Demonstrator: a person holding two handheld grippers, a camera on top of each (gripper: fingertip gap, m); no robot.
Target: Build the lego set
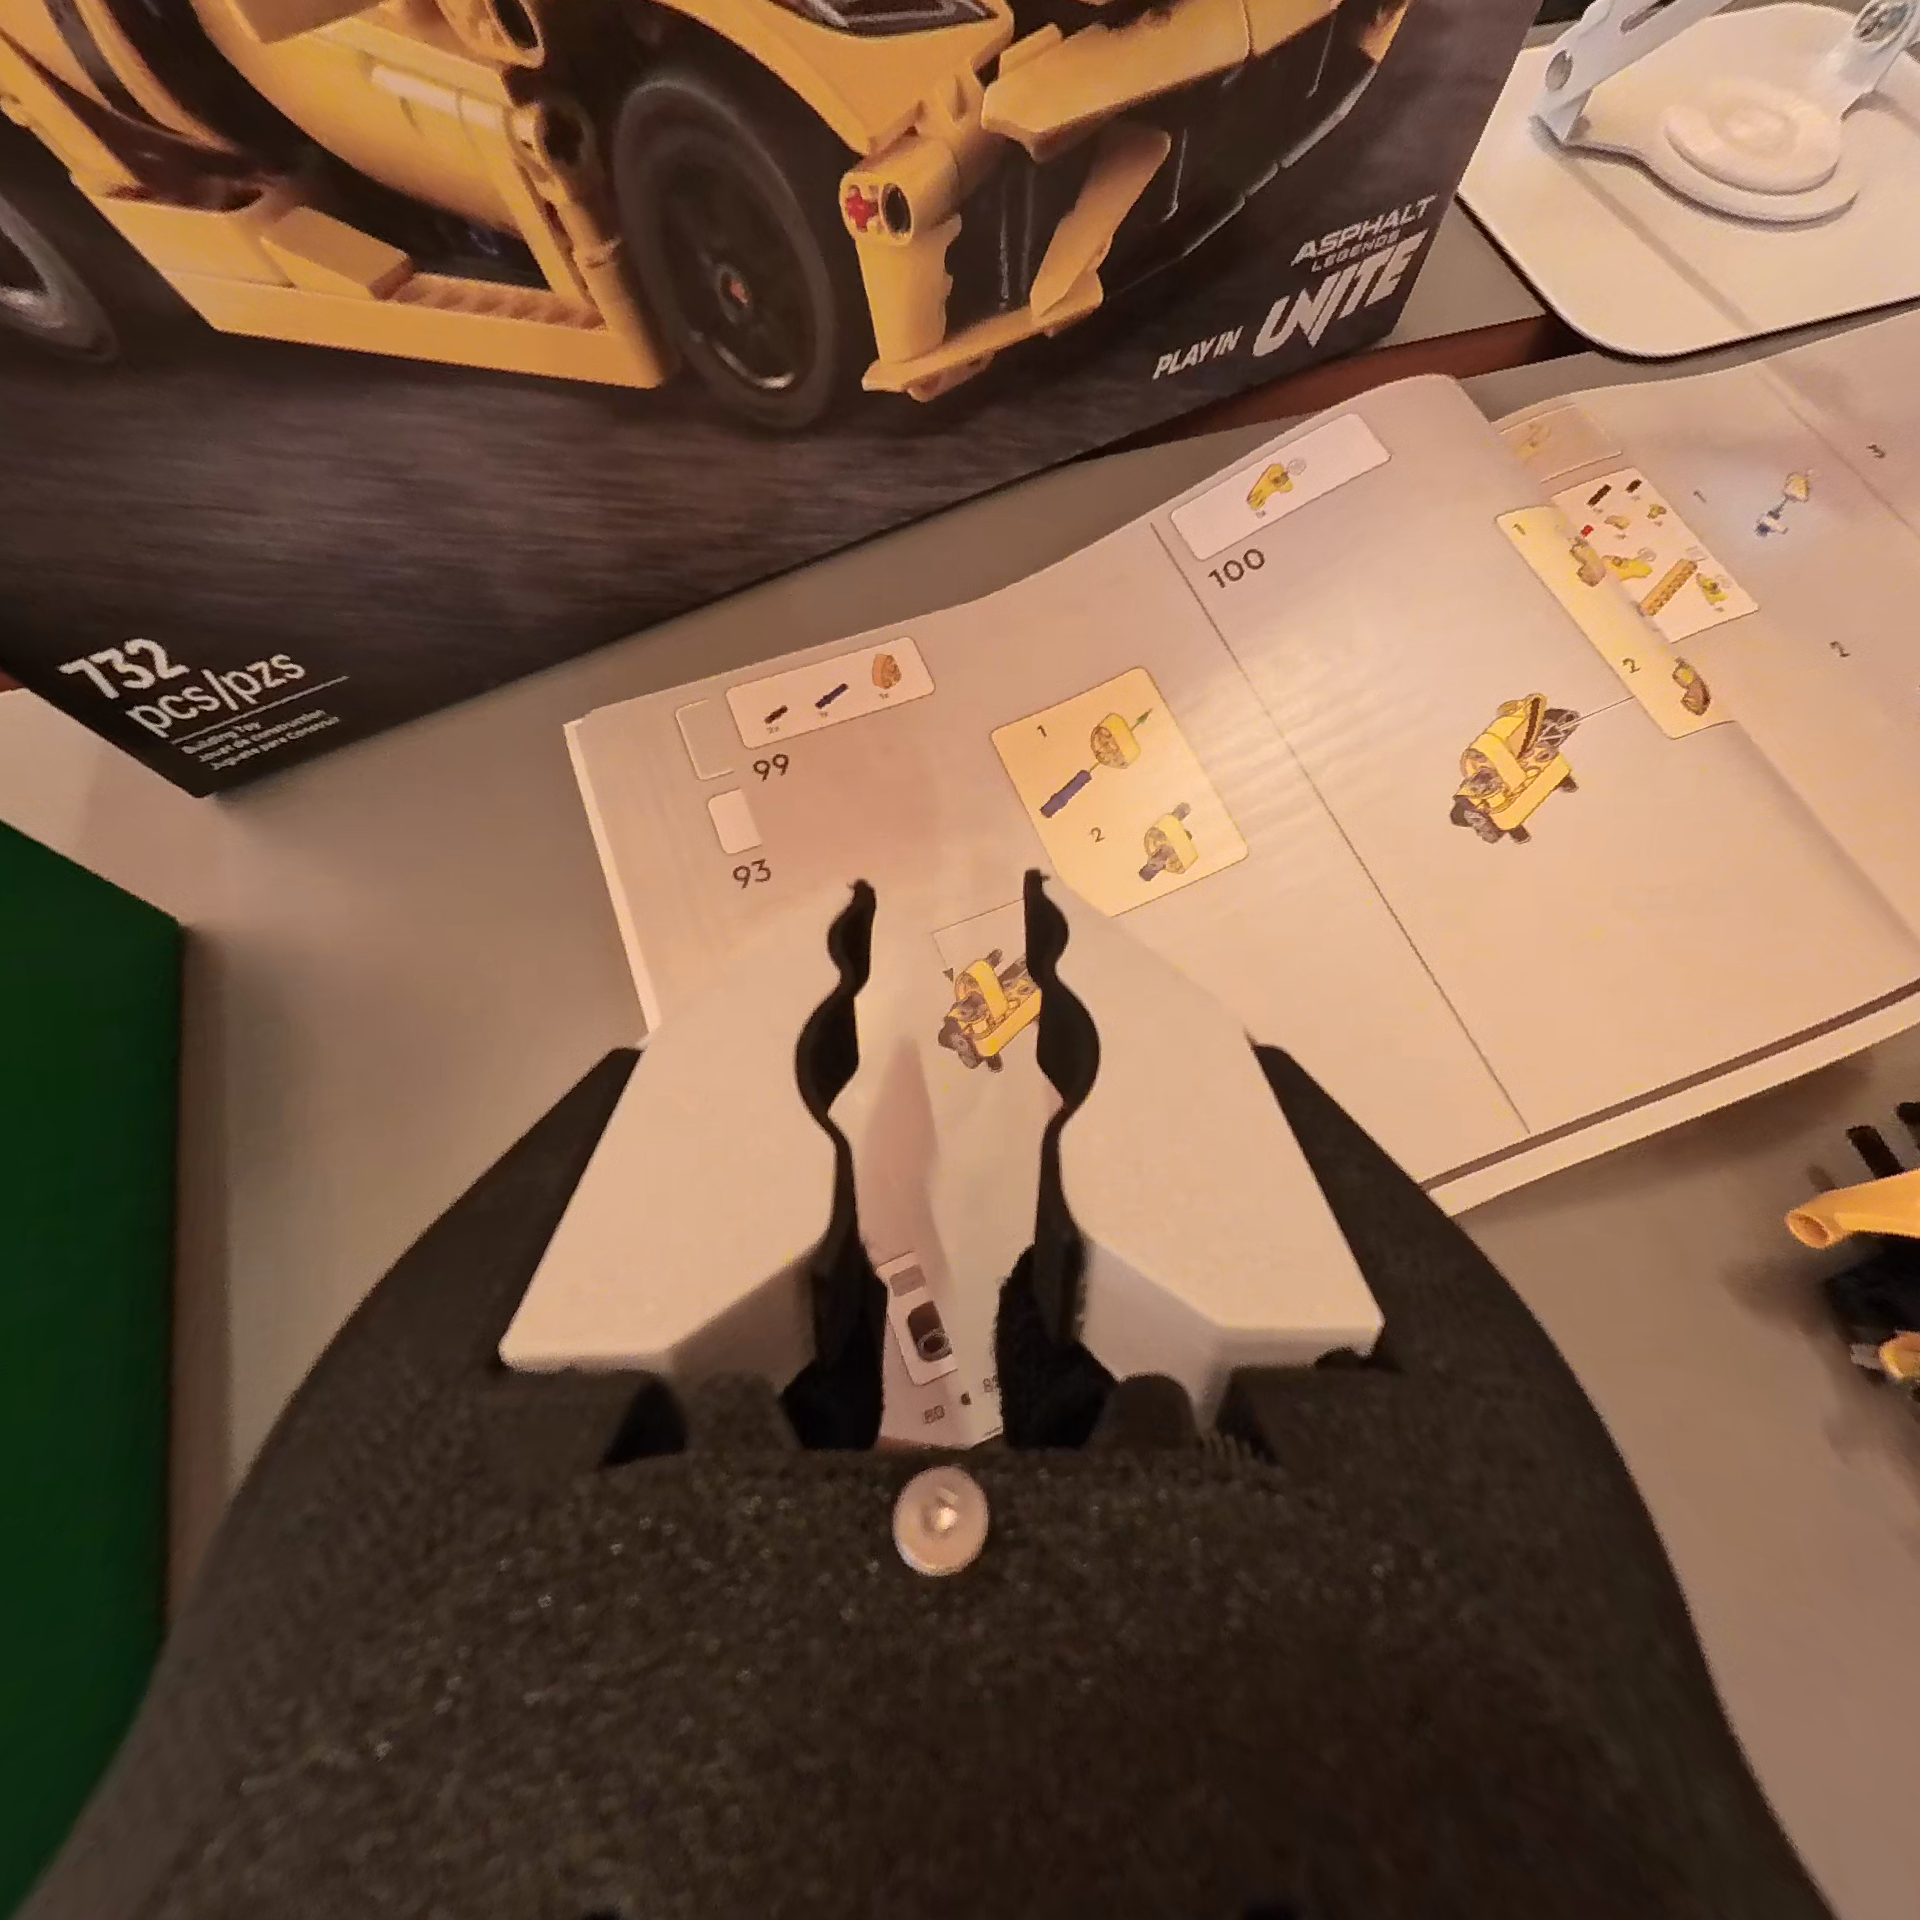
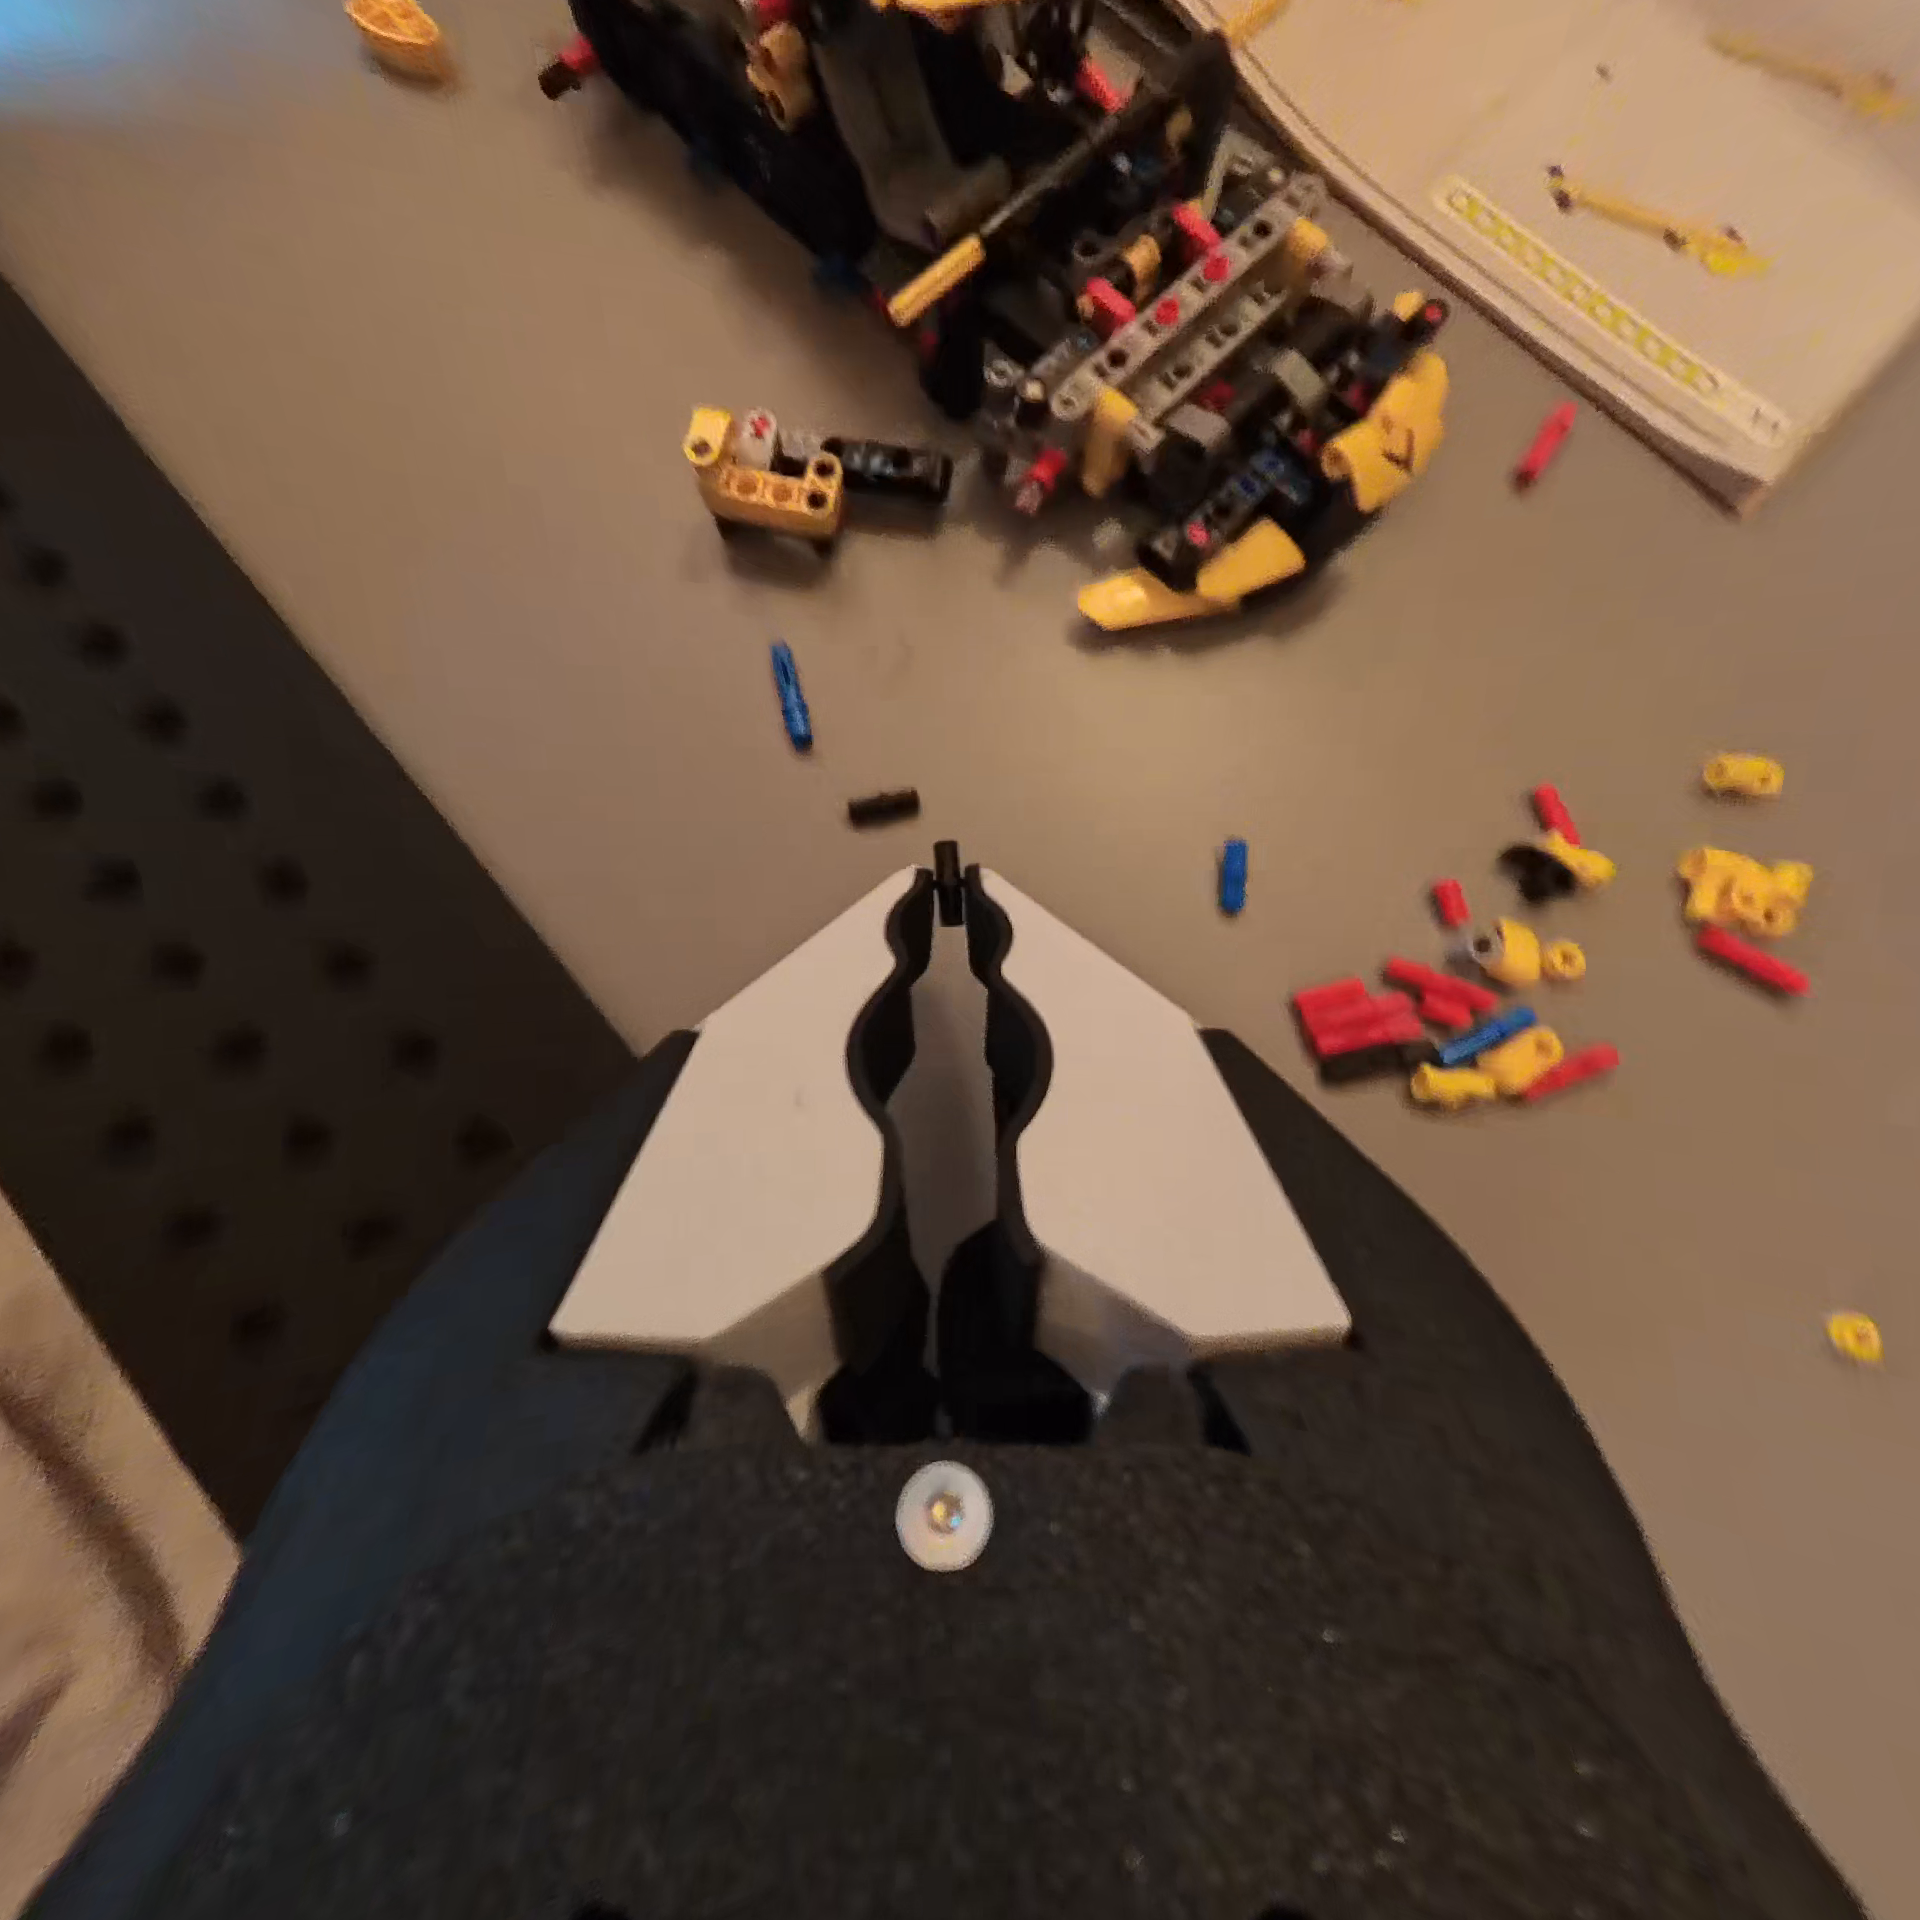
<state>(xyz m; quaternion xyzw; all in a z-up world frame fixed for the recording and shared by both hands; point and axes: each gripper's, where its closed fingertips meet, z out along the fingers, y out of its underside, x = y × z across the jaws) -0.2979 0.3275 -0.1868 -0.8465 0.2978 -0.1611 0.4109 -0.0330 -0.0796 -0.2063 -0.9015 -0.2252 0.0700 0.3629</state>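
The left hand-held gripper (image 1: 945,894) hangs over the open booklet (image 1: 1299,790), its fingers parted with nothing between them; a printed picture of a yellow build shows through the gap. Beyond the tips stands the box (image 1: 623,312), leaning over the far edge of the booklet. To the left of the gripper lies a green sheet (image 1: 83,1195) on the desk (image 1: 416,883). Far right and beyond, a white stand (image 1: 1704,135) sits on a pale mat. At the right edge, part of the yellow and black build just shows.

The right hand-held gripper (image 2: 945,883) is closed on a small black pin (image 2: 945,878), pinched at the very tips and poking out past them. Just ahead of the tips lies a second black pin (image 2: 883,807) on the desk, and a blue pin (image 2: 792,694) a little farther on to the left. Another blue pin (image 2: 1232,876) lies just right of the tips. Well ahead sits the car build (image 2: 1122,312), black, grey, yellow and red, with a small sub-assembly (image 2: 800,468) just to its left. Right of the gripper a scatter of loose parts (image 2: 1507,987), red, yellow and blue, lies on the desk. The booklet's corner is at far right, beside the build. To the left runs a dark perforated board (image 2: 156,831).
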